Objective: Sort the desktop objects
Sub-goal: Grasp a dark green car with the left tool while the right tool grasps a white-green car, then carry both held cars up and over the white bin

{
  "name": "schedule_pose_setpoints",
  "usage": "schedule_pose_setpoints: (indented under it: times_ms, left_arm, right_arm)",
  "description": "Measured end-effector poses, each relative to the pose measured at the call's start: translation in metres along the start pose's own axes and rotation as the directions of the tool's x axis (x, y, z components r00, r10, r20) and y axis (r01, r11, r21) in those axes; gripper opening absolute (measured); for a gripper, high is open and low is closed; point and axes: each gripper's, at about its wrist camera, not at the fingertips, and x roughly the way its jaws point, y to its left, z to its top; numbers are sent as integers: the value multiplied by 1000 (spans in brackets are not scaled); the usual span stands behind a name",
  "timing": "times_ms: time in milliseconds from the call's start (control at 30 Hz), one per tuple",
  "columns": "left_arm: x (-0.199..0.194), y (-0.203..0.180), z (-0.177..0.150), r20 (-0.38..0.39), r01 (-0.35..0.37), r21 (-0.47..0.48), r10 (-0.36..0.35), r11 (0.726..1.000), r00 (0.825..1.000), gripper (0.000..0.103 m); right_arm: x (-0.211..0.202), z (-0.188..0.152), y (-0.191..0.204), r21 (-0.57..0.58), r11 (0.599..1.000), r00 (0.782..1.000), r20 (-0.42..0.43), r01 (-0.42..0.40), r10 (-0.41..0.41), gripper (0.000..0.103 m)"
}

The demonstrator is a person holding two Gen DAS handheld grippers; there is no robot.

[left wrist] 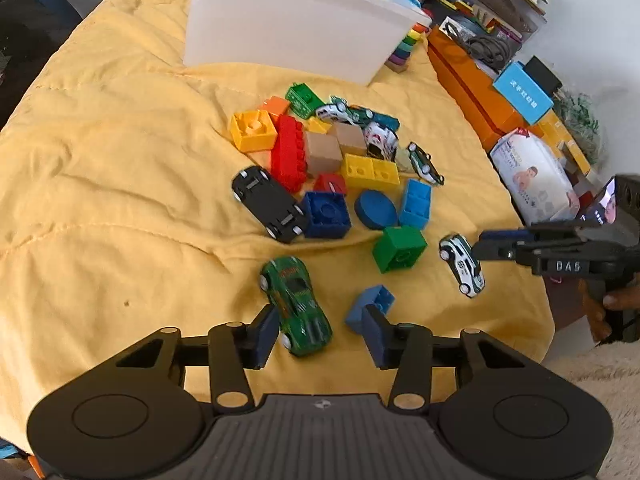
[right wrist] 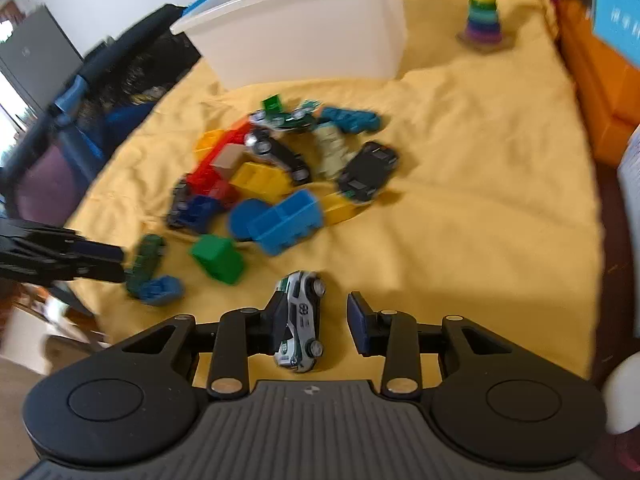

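On the yellow cloth (left wrist: 120, 184) that covers the counter, a heap of toys sits near the middle: red, yellow, blue and green building blocks (left wrist: 288, 152) mixed with small toy cars, and a black car (left wrist: 268, 204) lying on its roof at the 9 o'clock edge of the heap. At 12 o'clock from the heap stands a white plastic bin (left wrist: 288, 24), with a rainbow ring stacker (right wrist: 482, 12) at about 2 o'clock from it. The left gripper (left wrist: 320, 336) is spread apart; a green car (left wrist: 298, 308) lies on the cloth between its fingers, close against the left one and clear of the right, and a small blue block (left wrist: 370, 304) rests just beside the right finger. The right gripper (right wrist: 318, 320) is also spread, with a white and green car (right wrist: 300, 320) lying on its side between the fingers, up against the left finger and well clear of the right. A green block (left wrist: 400, 248) sits at 6 o'clock from the heap, between the two cars. Orange boxes (left wrist: 472, 84) line the 3 o'clock edge of the cloth
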Motion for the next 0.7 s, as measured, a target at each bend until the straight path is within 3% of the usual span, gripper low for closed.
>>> schedule_pose_setpoints:
  times_ms: [167,267,367,467,533,700]
  left_arm:
    - [7,-10,-10,4,-66,-18,66,998,998,51]
    - [14,-12,-11,11,-111,-38,112,993,994,51]
    - [17,-14,-12,36,-183,-42,185,982,982,51]
    - [23,-16,-13,47,-218,-19,219,976,975,47]
    - [25,-20,-14,54,-238,33,236,971,970,37]
    - [23,-25,-16,63,-251,106,245,962,967,34]
  right_arm:
    - [-9,3,0,-62,998,1000,8,-6,7,38]
    - [-3,1,19,-169,983,997,6,75,-75,38]
    - [12,-5,29,-207,974,995,-35,87,-96,37]
    - [25,-15,37,-261,957,989,-43,125,-141,38]
    - [26,-19,41,-284,949,988,-24,137,-150,38]
    - [25,-24,40,-266,950,986,9,160,-164,40]
